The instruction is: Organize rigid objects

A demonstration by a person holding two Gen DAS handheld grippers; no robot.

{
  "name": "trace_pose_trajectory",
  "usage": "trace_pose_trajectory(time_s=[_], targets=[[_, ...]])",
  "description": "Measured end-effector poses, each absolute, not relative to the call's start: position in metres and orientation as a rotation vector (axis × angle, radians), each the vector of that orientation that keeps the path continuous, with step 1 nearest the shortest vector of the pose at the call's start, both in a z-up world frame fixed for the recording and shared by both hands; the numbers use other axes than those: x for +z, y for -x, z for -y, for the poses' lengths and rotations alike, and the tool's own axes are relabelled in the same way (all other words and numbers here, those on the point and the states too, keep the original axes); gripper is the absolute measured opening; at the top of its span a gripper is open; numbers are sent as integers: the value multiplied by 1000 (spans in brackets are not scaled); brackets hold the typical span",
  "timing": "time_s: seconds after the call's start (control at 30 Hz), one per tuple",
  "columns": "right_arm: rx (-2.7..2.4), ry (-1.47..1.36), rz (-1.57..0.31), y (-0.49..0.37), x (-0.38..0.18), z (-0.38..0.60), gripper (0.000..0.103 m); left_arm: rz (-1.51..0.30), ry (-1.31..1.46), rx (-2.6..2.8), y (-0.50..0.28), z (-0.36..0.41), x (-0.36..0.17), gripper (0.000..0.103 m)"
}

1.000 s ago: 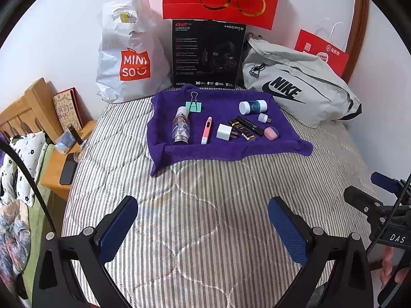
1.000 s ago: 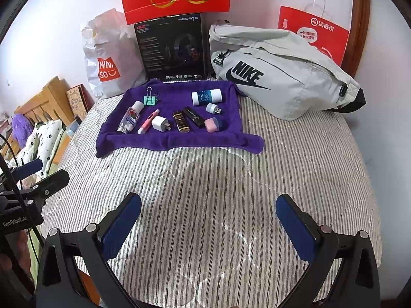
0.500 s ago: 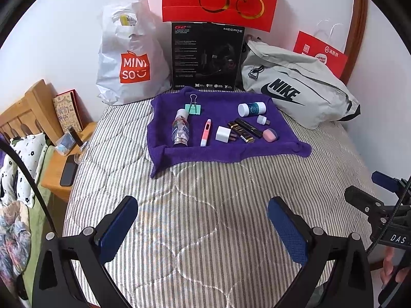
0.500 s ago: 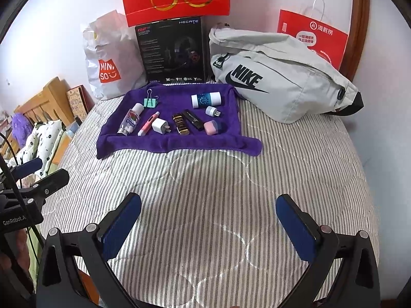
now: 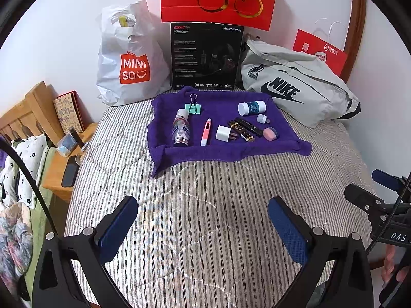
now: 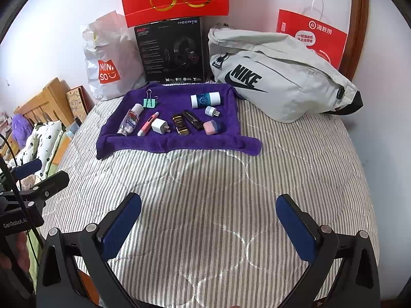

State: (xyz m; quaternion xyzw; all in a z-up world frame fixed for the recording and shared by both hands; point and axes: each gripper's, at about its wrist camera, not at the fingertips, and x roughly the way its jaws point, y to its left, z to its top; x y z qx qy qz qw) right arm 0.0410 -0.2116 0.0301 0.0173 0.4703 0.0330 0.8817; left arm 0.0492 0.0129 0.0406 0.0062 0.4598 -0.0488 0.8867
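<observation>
Where the left wrist camera looks along its own fingers, the left gripper (image 5: 203, 228) hangs over the near part of the striped bed cover (image 5: 205, 192) with its jaws wide and nothing between them; the purple towel (image 5: 221, 148) lies toward the far edge of the bed, and the small things rest on it; along its left side lie a clear bottle (image 5: 181, 131) and, at the far end of that, a green binder clip (image 5: 193, 107); toward the middle lie a pink pen (image 5: 206, 135) and a white charger plug (image 5: 223, 133); to the right sit two dark sticks (image 5: 244, 129), a pink sponge (image 5: 270, 133), a small white USB piece (image 5: 262, 118) and a white jar on its side (image 5: 251, 107); behind the towel, against the wall, stand a white Miniso bag (image 5: 128, 59), a black headset box (image 5: 205, 56) and a grey Nike bag (image 5: 298, 89); the right gripper (image 5: 380, 192) shows at the right edge.

From the right wrist camera, the right gripper (image 6: 208, 225) also stands spread wide and empty above the near bed cover (image 6: 218, 179); the towel (image 6: 174, 141) and its load lie well ahead, the jar (image 6: 205, 100) near the far right corner of the towel and the bottle (image 6: 129, 122) along its left edge; the left gripper (image 6: 36, 177) juts in at the left edge, and whether it is spread cannot be told here.
</observation>
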Motion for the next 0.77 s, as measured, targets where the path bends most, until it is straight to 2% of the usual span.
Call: trace_pose_trajectory(time_s=[0.77], targets=[[67, -32, -990, -44, 25, 210, 103, -946, -12, -106, -52, -9, 38, 102]])
